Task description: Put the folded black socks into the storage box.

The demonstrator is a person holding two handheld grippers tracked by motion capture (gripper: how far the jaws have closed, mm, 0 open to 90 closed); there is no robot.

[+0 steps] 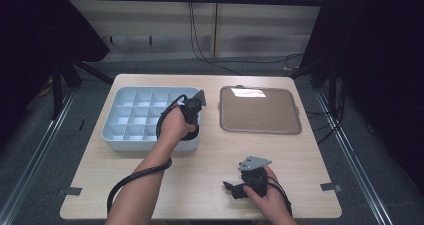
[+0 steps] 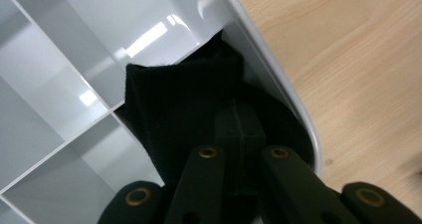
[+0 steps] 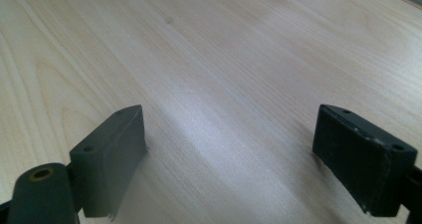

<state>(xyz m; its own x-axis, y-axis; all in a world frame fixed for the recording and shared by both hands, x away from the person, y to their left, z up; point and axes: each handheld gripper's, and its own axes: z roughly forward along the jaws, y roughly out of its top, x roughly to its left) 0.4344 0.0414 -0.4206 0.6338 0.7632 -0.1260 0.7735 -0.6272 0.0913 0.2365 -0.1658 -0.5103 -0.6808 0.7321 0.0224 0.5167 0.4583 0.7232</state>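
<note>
A piece of black knitted cloth (image 2: pixel 184 109) sits bunched in a corner compartment of the pale grey divided organiser tray (image 1: pixel 116 135), pressed against the tray's curved outer wall; the left gripper (image 1: pixel 194 116) has its jaws closed on it. The tray lies flat on the left half of the table.

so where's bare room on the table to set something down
Bare wood runs along the near edge of the table, between the forearm and the right gripper. The brown tray lies bare too. It is crowded at the organizer's near right corner, where the left gripper pushes a black cloth in.
</note>
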